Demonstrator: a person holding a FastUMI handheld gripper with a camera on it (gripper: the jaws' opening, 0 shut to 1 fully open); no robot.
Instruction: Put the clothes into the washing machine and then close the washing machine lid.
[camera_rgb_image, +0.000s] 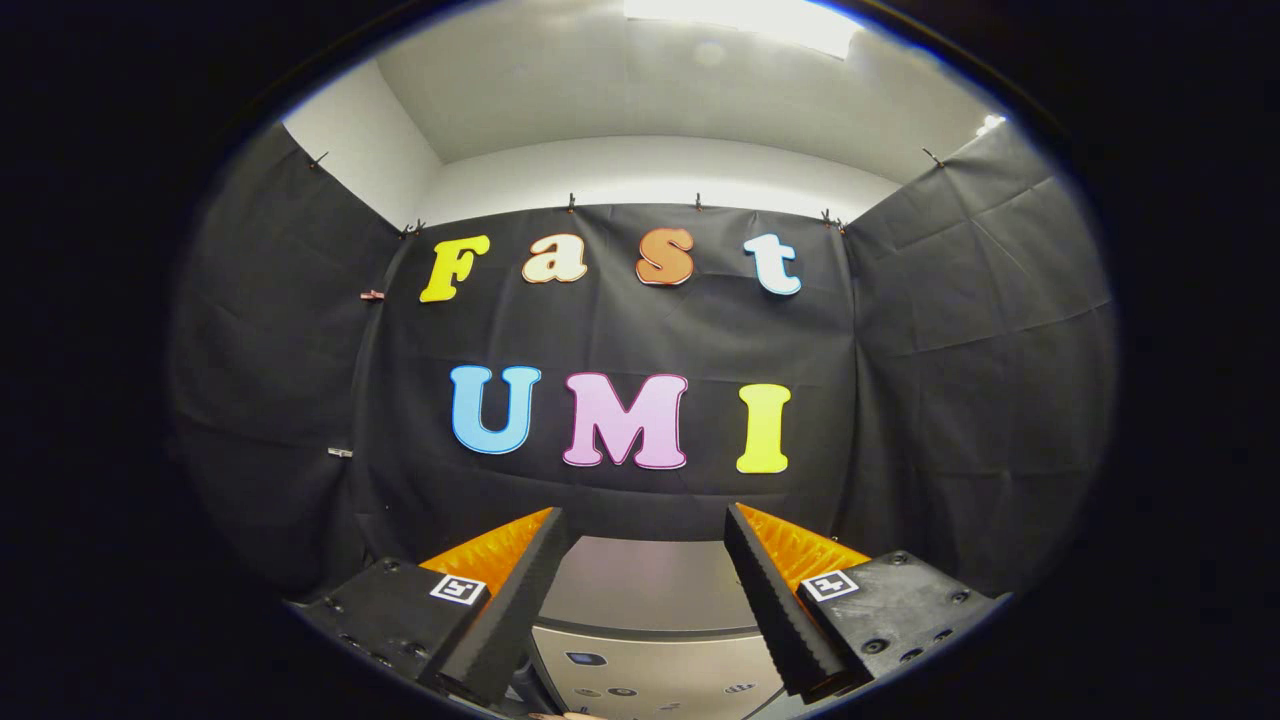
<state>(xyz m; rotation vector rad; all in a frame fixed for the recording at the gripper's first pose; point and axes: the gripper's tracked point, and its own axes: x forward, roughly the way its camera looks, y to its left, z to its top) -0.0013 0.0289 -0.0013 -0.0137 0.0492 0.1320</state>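
My gripper (645, 525) is held up and level, facing the booth's back wall, its two fingers spread wide with nothing between them. Below and between the fingers lies the grey top of the washing machine (645, 585), its lid down flat. The machine's control panel (650, 670) with small buttons shows just under the fingers. No clothes are in sight.
Black cloth walls (960, 350) close the booth at the back and on both sides. A white wall and ceiling with a bright lamp (740, 20) rise above the cloth.
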